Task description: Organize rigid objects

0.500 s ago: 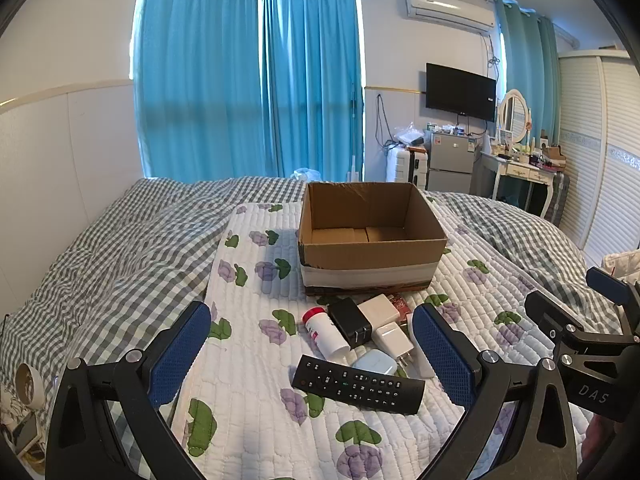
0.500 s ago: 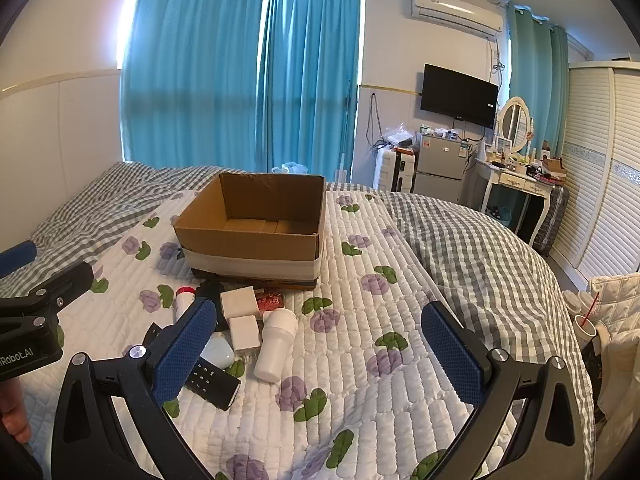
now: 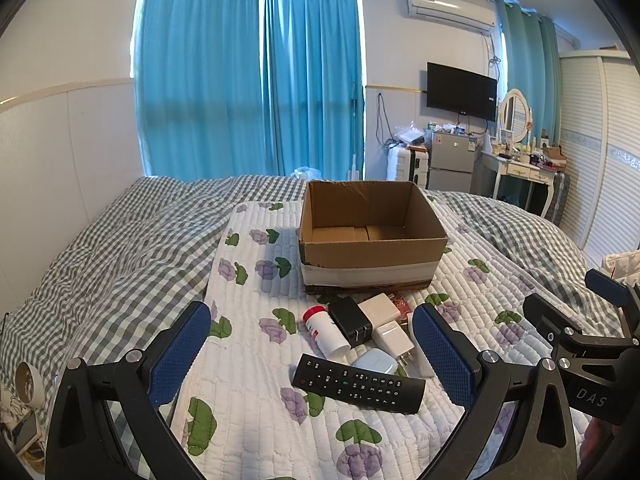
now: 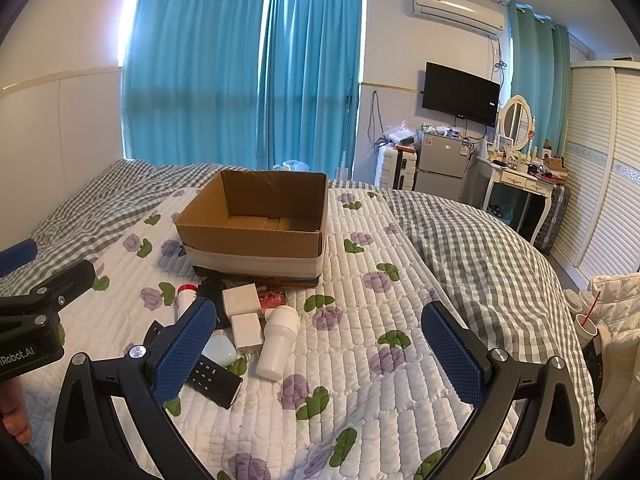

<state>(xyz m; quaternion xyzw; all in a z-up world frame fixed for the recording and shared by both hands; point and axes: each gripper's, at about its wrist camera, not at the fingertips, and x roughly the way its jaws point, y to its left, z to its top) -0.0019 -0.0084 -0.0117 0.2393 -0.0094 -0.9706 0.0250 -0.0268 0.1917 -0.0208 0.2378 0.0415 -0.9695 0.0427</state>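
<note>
Cardboard box [image 3: 372, 236] sits open on the floral quilt [image 3: 256, 380], nothing visible inside. Just in front of it, a cluster: black remote [image 3: 358, 384] nearest, red-capped white bottle [image 3: 325, 332], black charger [image 3: 351, 320], two white chargers [image 3: 380, 307] (touching one another), pale blue case [image 3: 374, 362]. Right wrist view alone shows the white cylindrical bottle [image 4: 279, 340] whole and a red patterned packet [image 4: 273, 296]. Left gripper [image 3: 312, 356] jaws spread wide, holding nothing; right gripper [image 4: 318, 352] likewise wide, empty. Beneath: grey gingham bedspread [image 3: 120, 248]. Room: blue curtains [image 3: 248, 80], wall TV [image 3: 461, 90].
</note>
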